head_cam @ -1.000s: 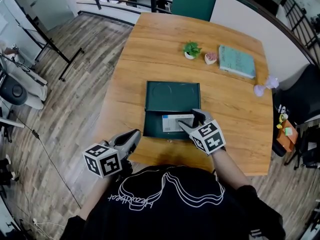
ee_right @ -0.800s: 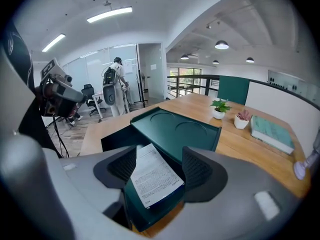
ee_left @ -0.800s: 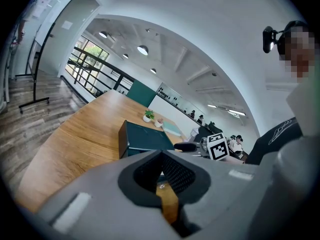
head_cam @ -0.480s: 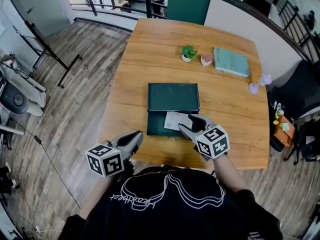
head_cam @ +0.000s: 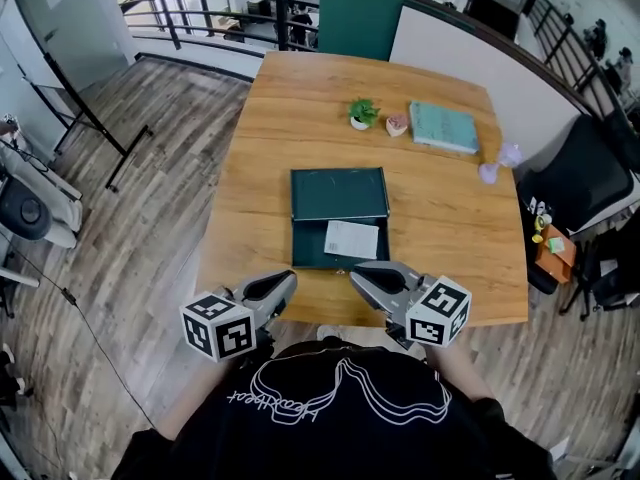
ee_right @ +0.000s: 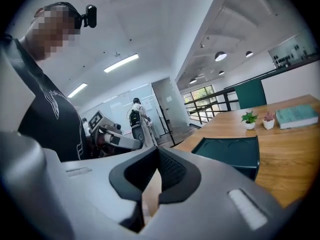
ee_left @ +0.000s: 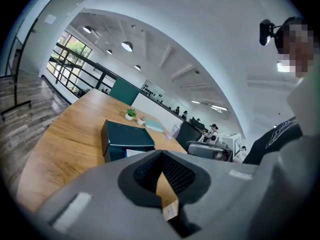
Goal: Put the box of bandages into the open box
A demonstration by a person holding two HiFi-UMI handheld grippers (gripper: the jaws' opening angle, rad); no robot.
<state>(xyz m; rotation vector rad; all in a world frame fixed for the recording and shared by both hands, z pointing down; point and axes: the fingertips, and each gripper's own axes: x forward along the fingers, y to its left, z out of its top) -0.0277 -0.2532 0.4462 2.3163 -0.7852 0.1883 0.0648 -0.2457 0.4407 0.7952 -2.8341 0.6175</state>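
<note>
The box of bandages lay flat in the tray of the open box, its white label too small to read. The right gripper had just closed its 2 jaws on nothing. The left gripper likewise held its jaws pressed together, empty.

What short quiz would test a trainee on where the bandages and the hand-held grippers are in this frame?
1. True or false: the box of bandages lies inside the open box.
2. What does the right hand-held gripper hold? A) the bandages B) a plant C) nothing
3. Which stands farther from the person on the table: the potted plant or the open box?

Key: 1 true. 2 C; its jaws have just closed, with nothing between them. 3 the potted plant.
</note>
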